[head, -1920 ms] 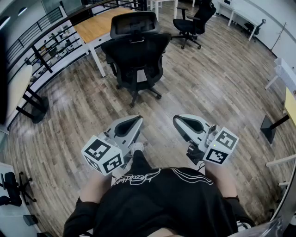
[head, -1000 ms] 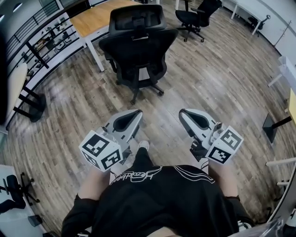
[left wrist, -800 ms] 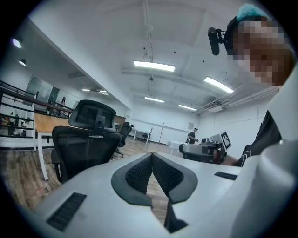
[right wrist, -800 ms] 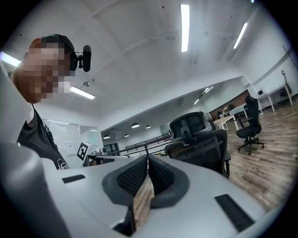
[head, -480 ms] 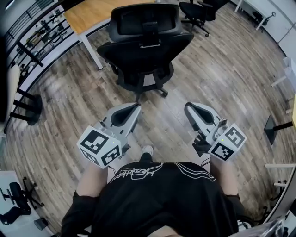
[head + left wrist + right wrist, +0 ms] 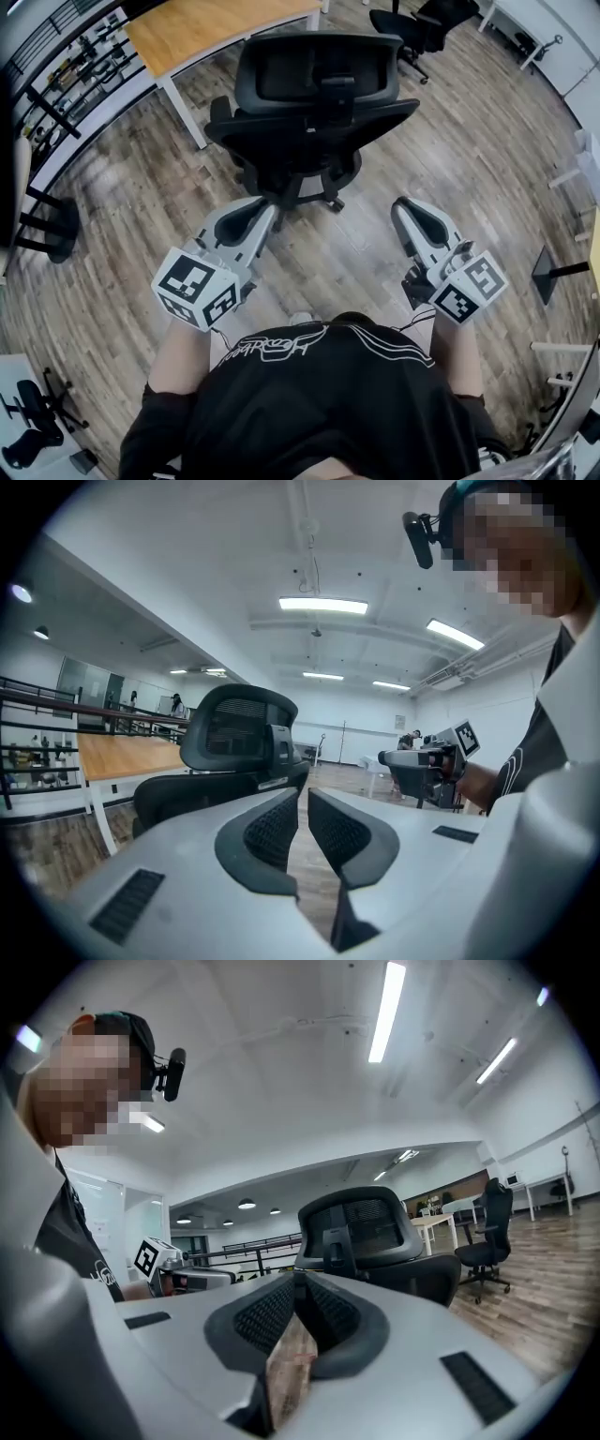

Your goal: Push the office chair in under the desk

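Wood floor point(image 6: 441, 150), open office w/ desk point(image 6: 202, 28)

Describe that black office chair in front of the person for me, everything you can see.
The office chair is all black, with a mesh-looking headrest on a centre post above a wide curved backrest, and a wheeled base below. It stands upright on the wood-plank floor, its back turned to the person, not yet under the wooden-topped desk beyond it. Nothing but the floor seems to touch it.
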The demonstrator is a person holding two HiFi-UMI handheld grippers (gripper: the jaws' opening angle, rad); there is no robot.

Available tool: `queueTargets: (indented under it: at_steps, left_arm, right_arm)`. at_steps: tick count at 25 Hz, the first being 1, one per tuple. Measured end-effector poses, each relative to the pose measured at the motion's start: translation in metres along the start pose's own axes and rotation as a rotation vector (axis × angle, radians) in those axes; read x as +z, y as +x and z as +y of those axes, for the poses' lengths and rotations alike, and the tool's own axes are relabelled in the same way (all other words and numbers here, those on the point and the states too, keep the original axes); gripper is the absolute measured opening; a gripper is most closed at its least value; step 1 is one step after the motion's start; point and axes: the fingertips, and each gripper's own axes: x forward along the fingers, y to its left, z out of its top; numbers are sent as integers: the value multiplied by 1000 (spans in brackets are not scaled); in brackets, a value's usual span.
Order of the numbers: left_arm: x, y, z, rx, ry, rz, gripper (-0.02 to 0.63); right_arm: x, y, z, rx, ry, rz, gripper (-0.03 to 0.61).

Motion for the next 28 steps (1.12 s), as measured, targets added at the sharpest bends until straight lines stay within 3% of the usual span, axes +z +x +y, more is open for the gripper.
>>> queueTargets:
  at_steps: [4,7,15,18,23,28]
  left_arm:
    - [2,13,31,80,47,5,28]
    - [3,26,54,133,93,33,83]
    - [-1,67,108,264,241,156,221]
    - [-3,78,131,312,307,226,245]
    - [-2,84,170,378,339,281,270]
    - [-15,100,192,387,479,425,276]
  right_arm:
    - [2,13,-26,-16,-63,33,44]
    - [6,23,-56,-31,-107,56,56]
    - [13,57,-144,-50,-265,152,195]
    - [14,73,-174,-61,-329,202,234]
    - [8,96,-211,-108,-499,285,259]
    - [-4,115,-257,-151,-708,379,265]
